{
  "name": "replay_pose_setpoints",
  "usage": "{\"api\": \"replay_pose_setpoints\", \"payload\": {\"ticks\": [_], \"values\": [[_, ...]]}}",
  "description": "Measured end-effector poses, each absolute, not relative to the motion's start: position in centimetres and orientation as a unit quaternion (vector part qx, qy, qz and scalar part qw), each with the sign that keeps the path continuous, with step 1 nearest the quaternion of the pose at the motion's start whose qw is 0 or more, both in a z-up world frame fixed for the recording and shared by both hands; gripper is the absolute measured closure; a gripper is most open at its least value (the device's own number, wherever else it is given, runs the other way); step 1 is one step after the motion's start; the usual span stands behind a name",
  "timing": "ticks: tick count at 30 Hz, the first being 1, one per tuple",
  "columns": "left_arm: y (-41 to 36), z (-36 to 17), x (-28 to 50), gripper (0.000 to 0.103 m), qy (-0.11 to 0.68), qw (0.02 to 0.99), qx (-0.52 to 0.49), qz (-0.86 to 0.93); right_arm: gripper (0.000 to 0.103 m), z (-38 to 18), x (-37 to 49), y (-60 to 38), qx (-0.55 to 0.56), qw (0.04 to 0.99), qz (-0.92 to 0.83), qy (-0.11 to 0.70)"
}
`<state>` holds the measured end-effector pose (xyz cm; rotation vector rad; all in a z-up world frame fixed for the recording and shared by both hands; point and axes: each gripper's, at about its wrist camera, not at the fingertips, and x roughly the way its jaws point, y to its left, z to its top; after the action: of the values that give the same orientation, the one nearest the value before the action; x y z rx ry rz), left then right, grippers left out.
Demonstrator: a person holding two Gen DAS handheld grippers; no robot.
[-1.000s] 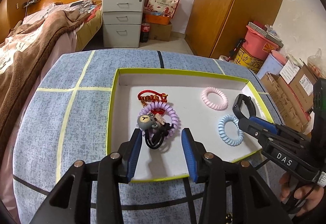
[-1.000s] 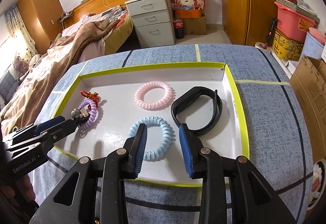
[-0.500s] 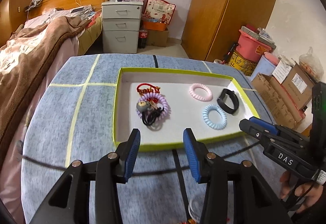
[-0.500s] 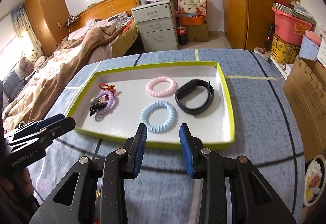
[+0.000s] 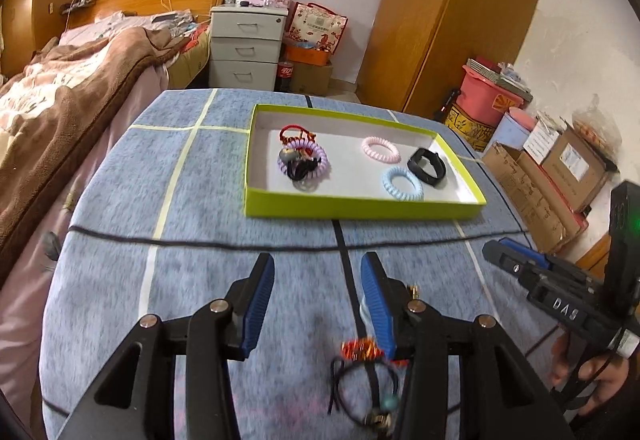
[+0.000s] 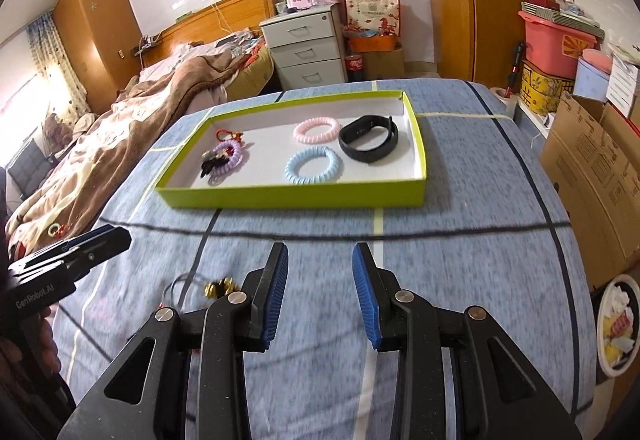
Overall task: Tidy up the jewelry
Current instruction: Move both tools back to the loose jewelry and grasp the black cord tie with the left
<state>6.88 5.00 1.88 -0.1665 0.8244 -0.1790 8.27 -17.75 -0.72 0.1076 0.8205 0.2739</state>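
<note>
Jewelry lies in the lime-edged tray [image 5: 360,206] at the far side of the tabletop [image 5: 200,272]. Left hand-held gripper [image 5: 318,302], marked "GenRobot.AI", is opening with nothing between its jaws; right hand-held gripper [image 6: 320,296], marked "DAS", gapes empty.

One green tray [image 6: 280,196]; three coil hair ties: pink [image 6: 316,130], blue [image 6: 314,165], purple [image 6: 228,159]; one black wristband [image 6: 368,138]; two grippers, left [image 5: 318,304] and right [image 6: 320,298].

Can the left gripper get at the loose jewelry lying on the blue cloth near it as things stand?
Probably yes. The loose jewelry lies uncovered on the blue cloth just below the left gripper, whose empty jaws are opening. It sits off toward the right finger, so a small shift is needed.
</note>
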Motion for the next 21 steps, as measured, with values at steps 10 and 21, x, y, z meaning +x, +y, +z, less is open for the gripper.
{"api": "replay_pose_setpoints", "payload": {"ticks": [10, 21], "values": [[3.8, 0.6, 2.5, 0.049, 0.409, 0.903, -0.072, -0.112, 0.068, -1.3, 4.2, -17.9, 0.059, 0.909, 0.141, 0.389], [1.4, -1.9, 0.7, 0.047, 0.436, 0.888, -0.046, -0.139, 0.068, -1.8, 2.5, -18.6, 0.074, 0.91, 0.132, 0.386]]}}
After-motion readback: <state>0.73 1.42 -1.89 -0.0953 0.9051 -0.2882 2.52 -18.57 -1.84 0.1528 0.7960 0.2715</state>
